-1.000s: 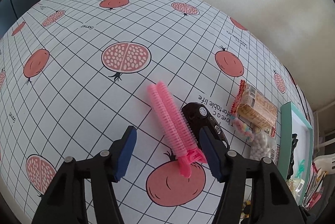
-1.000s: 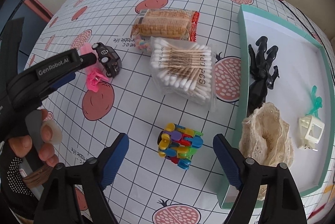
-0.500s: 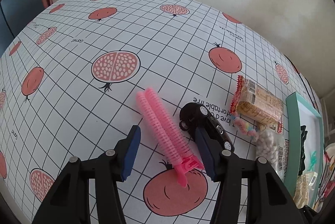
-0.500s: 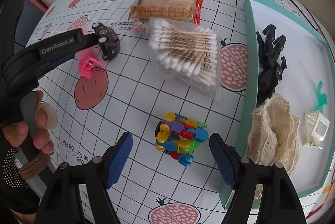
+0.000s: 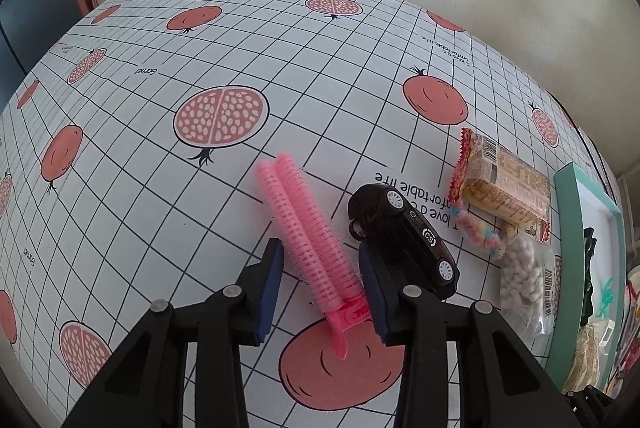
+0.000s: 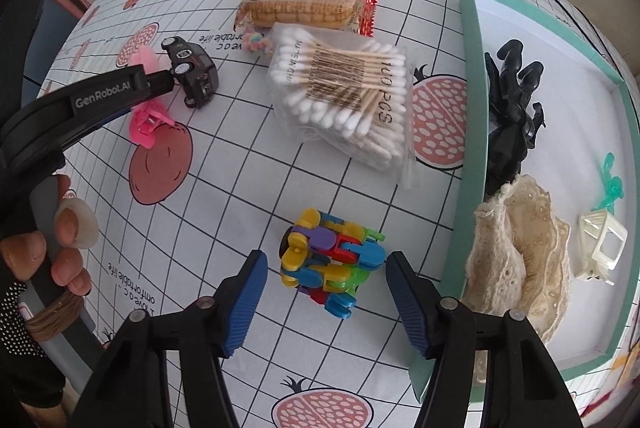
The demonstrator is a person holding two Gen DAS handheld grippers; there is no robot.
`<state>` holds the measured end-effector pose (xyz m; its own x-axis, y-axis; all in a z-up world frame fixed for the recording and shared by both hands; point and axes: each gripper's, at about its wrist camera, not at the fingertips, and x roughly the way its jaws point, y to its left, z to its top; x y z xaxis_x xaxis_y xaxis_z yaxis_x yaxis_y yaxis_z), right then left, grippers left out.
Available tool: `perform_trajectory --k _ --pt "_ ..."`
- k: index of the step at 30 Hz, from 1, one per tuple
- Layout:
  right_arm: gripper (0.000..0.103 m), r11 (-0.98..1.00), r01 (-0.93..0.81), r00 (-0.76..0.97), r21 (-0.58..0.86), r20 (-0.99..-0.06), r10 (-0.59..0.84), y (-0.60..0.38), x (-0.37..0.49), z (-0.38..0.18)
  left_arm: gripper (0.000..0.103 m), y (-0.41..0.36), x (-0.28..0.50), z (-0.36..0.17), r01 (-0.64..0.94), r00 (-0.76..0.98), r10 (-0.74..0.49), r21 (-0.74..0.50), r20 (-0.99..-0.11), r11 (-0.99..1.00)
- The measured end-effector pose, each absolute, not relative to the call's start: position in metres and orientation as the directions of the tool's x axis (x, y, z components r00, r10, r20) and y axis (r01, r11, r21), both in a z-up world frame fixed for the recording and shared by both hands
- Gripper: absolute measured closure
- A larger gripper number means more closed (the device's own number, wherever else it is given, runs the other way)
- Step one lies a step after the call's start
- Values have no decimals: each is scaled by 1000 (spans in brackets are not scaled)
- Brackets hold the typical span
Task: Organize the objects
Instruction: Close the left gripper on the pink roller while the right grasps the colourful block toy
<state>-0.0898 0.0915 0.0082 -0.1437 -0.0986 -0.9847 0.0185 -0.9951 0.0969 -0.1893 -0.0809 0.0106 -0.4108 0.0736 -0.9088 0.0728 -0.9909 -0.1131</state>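
Observation:
A pink hair roller clip (image 5: 308, 240) lies on the pomegranate-print tablecloth, its lower half between the blue pads of my left gripper (image 5: 322, 282), which is open and straddles it. A black toy car (image 5: 404, 240) lies just right of the right pad. In the right wrist view my right gripper (image 6: 324, 302) is open around a multicoloured plastic link toy (image 6: 330, 264), its right pad close to the toy. The left gripper arm (image 6: 100, 99) reaches in from the left over the pink clip (image 6: 146, 123), held by a gloved hand (image 6: 52, 260).
A biscuit pack (image 6: 308, 5), a small pastel candy piece (image 6: 258, 41) and a bag of cotton swabs (image 6: 344, 95) lie mid-table. At the right, a teal-rimmed white tray (image 6: 472, 75) holds a black claw clip (image 6: 512, 107), cream lace fabric (image 6: 520, 252), a white clip (image 6: 600, 248) and a teal clip (image 6: 610, 185).
My left gripper has advanced over the pink clip and its pads have narrowed around it. My right gripper has moved forward, so the link toy now sits between its pads.

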Motion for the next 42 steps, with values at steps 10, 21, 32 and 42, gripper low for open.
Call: perform_trajectory --k 10,21,32,42 --pt "53 -993 12 -149 116 -982 -116 101 -86 11 64 -79 -188 11 74 -393 58 -95 -918 -993" --pt "54 -990 15 -156 141 -978 -141 107 -82 13 68 -74 -184 15 63 -356 38 -64 -934 -996" --pt "54 -993 8 -158 121 -980 -121 105 -79 16 69 -61 -173 15 18 -313 11 -18 -950 -1000" --pt "52 -992 -10 -170 122 -978 -119 106 -76 18 69 -50 -164 14 -22 -294 -2 9 -956 -1000"
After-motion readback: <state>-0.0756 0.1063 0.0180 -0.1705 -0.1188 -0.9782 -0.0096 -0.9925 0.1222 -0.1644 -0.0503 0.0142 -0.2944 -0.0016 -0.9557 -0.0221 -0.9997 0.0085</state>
